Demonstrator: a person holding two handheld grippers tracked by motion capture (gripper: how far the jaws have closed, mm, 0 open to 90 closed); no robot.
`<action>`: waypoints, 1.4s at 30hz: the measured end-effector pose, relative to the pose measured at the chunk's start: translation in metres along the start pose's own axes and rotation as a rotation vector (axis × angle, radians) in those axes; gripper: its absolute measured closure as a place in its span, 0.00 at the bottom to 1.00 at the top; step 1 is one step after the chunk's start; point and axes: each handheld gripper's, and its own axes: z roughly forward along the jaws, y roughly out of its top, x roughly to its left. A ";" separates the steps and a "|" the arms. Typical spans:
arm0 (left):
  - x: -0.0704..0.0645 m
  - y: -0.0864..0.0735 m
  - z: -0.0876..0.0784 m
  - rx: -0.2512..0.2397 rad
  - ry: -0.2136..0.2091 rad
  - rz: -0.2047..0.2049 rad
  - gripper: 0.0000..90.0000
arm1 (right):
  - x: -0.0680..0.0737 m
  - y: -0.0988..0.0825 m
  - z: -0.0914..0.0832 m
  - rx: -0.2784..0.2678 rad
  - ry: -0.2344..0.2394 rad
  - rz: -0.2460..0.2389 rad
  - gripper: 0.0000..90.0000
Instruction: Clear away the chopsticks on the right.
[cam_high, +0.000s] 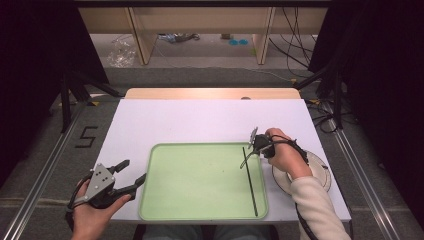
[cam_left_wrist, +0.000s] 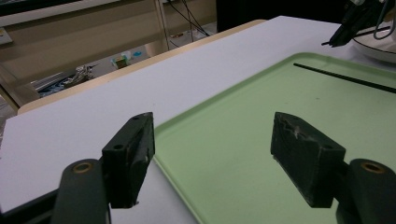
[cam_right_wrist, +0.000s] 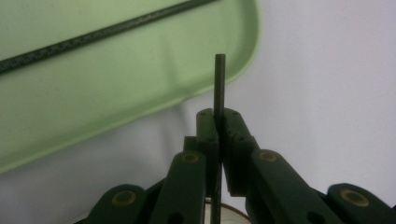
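Resting at the left edge of the shallow pale-green plastic tray (cam_high: 200, 212), the left gripper (cam_high: 131, 176) holds its jaws wide apart, gripping nothing. One thin black chopstick (cam_high: 250, 182) lies inside the tray near its right edge. Just off that edge, over the white bench (cam_high: 190, 120), the right gripper (cam_high: 254, 148) has its jaws clamped on a second thin black chopstick (cam_right_wrist: 219, 86).

Tray (cam_high: 150, 200) on table (cam_high: 200, 120), 1 rod (cam_high: 250, 185) in tray at R side, plate (cam_high: 320, 172) R of tray
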 end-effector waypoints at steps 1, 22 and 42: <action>0.000 0.000 0.000 0.000 0.001 0.001 0.34 | -0.001 0.001 -0.004 -0.025 -0.025 0.001 0.97; 0.000 0.000 0.000 -0.002 0.000 0.003 0.34 | -0.010 0.010 -0.052 -0.280 -0.266 0.045 0.98; 0.000 0.000 0.001 -0.003 -0.002 -0.004 0.34 | -0.024 -0.007 -0.109 -0.850 -0.307 0.471 0.98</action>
